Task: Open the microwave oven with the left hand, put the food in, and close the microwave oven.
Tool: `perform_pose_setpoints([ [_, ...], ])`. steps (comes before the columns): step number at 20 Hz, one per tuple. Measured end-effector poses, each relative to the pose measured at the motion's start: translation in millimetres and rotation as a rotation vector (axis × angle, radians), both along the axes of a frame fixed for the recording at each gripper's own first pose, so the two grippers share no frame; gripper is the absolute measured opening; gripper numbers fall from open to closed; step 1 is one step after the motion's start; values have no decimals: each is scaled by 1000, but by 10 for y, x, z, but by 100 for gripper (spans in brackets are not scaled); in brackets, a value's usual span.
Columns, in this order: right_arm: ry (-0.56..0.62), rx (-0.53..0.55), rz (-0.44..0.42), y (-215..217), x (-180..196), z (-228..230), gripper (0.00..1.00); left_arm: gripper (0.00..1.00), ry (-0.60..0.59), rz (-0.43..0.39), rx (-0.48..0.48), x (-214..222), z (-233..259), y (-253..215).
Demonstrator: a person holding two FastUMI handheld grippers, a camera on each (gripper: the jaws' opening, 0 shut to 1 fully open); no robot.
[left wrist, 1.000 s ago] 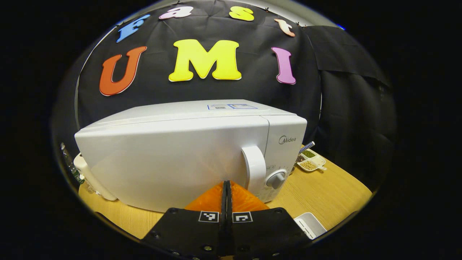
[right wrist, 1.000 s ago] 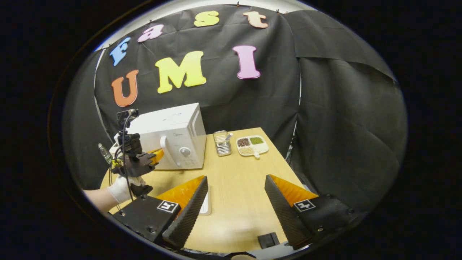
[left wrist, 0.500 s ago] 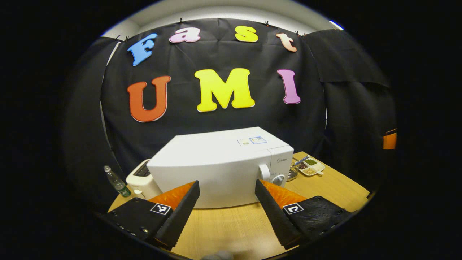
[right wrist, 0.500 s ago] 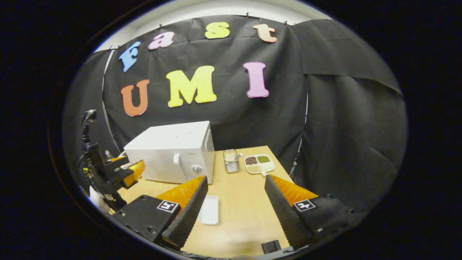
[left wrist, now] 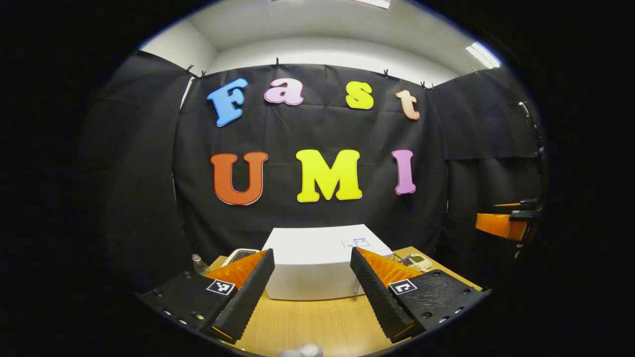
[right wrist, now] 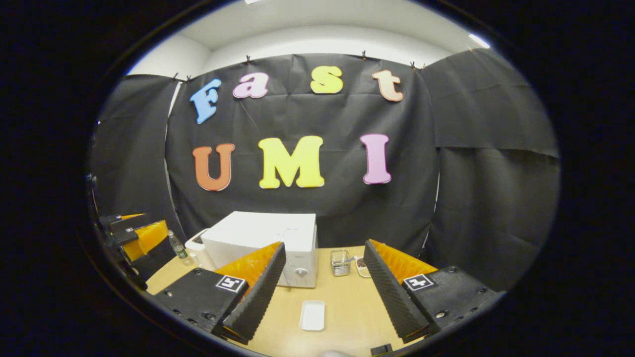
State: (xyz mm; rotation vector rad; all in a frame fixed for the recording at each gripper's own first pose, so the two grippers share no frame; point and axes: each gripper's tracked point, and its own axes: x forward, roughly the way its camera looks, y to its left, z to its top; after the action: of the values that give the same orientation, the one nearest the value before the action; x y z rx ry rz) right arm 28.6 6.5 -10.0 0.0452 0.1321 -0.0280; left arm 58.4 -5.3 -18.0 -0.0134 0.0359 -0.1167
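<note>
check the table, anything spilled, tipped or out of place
Nothing stands out. The microwave sits squarely on the table with its door shut, the white tray lies flat in front of it, and the metal basket stands upright beside it. No spill shows on the wood. Both claws, left and right, are open and empty.

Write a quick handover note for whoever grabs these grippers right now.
Left gripper: open, empty, held back from the microwave.
Right gripper: open, empty, above the table.
Microwave door looks shut.
Small white tray lies on the table in front of the microwave and looks empty.
Done: door appears closed.
Left: can't tell whether food is inside; check before stopping.
</note>
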Motion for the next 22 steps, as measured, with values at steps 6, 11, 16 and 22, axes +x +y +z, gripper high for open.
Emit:
perform_pose_setpoints([
  [6, -40, 0, 39, 189, -60, 294, 92, 96, -95, 50, 4, -280, 501, 177],
  [11, -81, -47, 45, 256, -133, 469, 92, 96, -64, 73, -24, -345, 549, 307],
  [16, -101, -29, 67, 346, -167, 642, 92, 96, -71, 78, -21, -348, 653, 369],
  [22, -136, -46, 62, 358, -155, 866, 92, 96, -69, 63, -40, -342, 706, 336],
])
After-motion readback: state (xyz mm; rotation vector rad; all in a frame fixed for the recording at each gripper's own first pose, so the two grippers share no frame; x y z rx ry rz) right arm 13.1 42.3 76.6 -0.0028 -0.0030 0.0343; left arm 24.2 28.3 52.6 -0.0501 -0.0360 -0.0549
